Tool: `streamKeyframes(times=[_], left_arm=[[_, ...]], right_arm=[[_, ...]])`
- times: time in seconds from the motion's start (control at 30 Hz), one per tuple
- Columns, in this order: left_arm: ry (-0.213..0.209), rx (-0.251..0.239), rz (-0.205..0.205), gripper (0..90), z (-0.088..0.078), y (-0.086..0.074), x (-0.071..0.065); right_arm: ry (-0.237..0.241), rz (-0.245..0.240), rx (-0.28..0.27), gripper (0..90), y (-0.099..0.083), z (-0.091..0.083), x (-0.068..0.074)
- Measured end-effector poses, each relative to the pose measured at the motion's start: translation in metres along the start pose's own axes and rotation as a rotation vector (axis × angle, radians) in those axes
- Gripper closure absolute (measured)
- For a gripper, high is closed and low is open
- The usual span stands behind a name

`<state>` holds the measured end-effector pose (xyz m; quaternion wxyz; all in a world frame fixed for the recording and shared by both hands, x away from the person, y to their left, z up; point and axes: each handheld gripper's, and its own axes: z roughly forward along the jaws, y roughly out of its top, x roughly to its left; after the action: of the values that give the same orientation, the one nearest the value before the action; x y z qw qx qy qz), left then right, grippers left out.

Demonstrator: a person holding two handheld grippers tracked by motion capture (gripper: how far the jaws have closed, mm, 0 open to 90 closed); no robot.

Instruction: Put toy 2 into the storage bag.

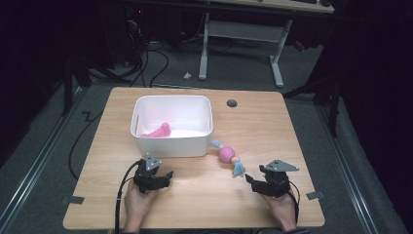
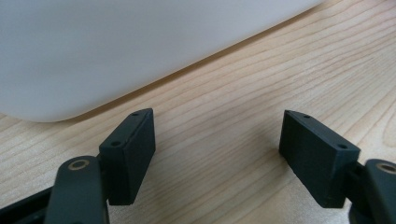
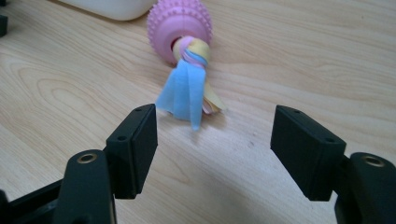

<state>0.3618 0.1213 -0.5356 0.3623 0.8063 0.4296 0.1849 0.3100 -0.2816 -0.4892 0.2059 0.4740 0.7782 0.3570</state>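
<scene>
Resting on the wooden counter (image 1: 272,122) at about 4 o'clock from the white bin (image 1: 172,126), just off its near right corner, lay the pink knobbed ball toy (image 1: 226,154) with blue fabric tails. Hovered just short of its near blue tail, at 5 o'clock from the ball: right tongs (image 3: 212,144), jaws apart, nothing between the pads. Sat at 6 o'clock from the bin, close to its front wall: left tongs (image 2: 217,151), jaws spread wide over bare wood, gripping nothing. Lay inside the bin: a second pink toy (image 1: 158,130).
</scene>
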Motion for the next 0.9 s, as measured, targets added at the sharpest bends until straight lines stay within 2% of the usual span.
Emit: streamKeyframes(times=[0.2,0.37,0.57,0.7,0.8,0.9], left_arm=[[-0.001,-0.001,0.0,27.1,0.0,0.0,0.0],[-0.002,0.0,0.001,26.8,0.0,0.0,0.0],[-0.004,0.002,0.002,26.6,0.0,0.0,0.0],[-0.005,0.002,0.002,26.6,0.0,0.0,0.0],[-0.005,0.002,0.002,26.6,0.0,0.0,0.0],[-0.005,0.002,0.002,26.6,0.0,0.0,0.0]], right_arm=[[0.008,-0.015,0.02,31.7,0.011,0.005,0.006],[0.017,-0.045,0.046,29.2,0.029,0.012,0.013],[0.052,-0.078,0.102,25.7,0.056,0.029,0.023],[0.056,-0.127,0.143,27.4,0.075,0.043,0.03],[0.045,-0.141,0.172,26.9,0.089,0.058,0.032],[0.039,-0.145,0.182,25.9,0.094,0.064,0.031]])
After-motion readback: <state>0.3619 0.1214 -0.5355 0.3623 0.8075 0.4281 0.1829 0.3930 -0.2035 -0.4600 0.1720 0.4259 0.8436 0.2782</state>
